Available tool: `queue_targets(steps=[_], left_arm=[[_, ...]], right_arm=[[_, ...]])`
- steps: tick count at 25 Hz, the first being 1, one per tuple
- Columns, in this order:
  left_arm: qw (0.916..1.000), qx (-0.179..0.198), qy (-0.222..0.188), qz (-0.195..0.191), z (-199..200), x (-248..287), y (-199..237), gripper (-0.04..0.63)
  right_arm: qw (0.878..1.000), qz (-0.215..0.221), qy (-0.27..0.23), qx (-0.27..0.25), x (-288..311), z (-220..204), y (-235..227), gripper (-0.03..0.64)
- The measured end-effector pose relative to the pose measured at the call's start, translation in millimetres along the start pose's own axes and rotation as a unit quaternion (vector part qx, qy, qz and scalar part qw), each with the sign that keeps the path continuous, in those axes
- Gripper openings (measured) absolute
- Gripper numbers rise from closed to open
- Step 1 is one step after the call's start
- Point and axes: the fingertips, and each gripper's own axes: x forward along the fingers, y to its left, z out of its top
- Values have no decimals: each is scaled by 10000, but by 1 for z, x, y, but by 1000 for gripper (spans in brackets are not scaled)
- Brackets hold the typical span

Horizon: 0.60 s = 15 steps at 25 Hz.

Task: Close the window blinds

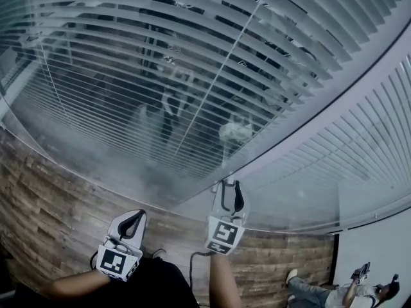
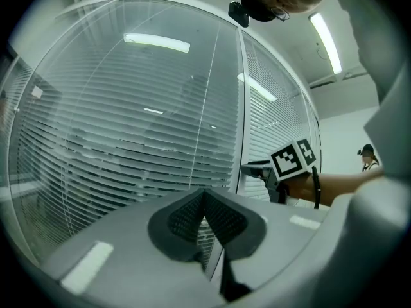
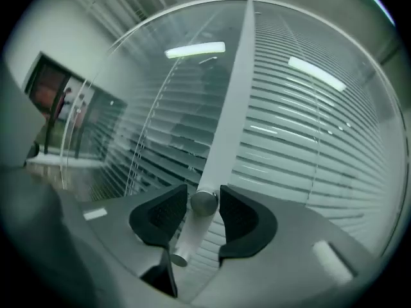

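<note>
Horizontal slat blinds hang behind glass panes, their slats tilted partly apart so dark gaps show between them. A white frame post divides two panes and carries a round metal knob, with a smaller one lower down. My right gripper stands open around the upper knob, which sits between the pads with a slim gap on the left side. In the head view, my right gripper reaches up to the post. My left gripper hangs lower, shut and empty, away from the glass.
Wood-plank floor runs along the foot of the glass wall. A person sits on the floor at the lower right, beside a white wall. Ceiling lights reflect in the panes.
</note>
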Motion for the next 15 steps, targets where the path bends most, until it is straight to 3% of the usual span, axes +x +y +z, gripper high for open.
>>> queue_targets(steps=[3, 5, 7, 9, 11, 12, 15], left_arm=[[10000, -23, 39, 36, 1, 0, 0, 2], [10000, -34, 31, 57, 5, 1, 2, 2], [10000, -27, 4, 62, 6, 3, 3, 2], [10000, -9, -7, 55, 7, 3, 3, 2], [10000, 2, -27, 22, 6, 2, 1, 2], [10000, -7, -26, 7, 5, 1, -1, 2], [10000, -26, -10, -7, 3, 1, -3, 2]], right_arm=[[9964, -203, 117, -811, 2, -3, 1, 138], [9964, -250, 16, -807, 3, -2, 0, 130], [9997, -160, -156, -116, 3, -3, -2, 127], [9938, 9, -314, 1062, 3, -4, -8, 127], [9730, 160, -413, 2267, 1, -4, -12, 127], [9559, 237, -467, 2889, 0, -5, -15, 127], [8865, 482, -609, 4562, 0, -10, -20, 127]])
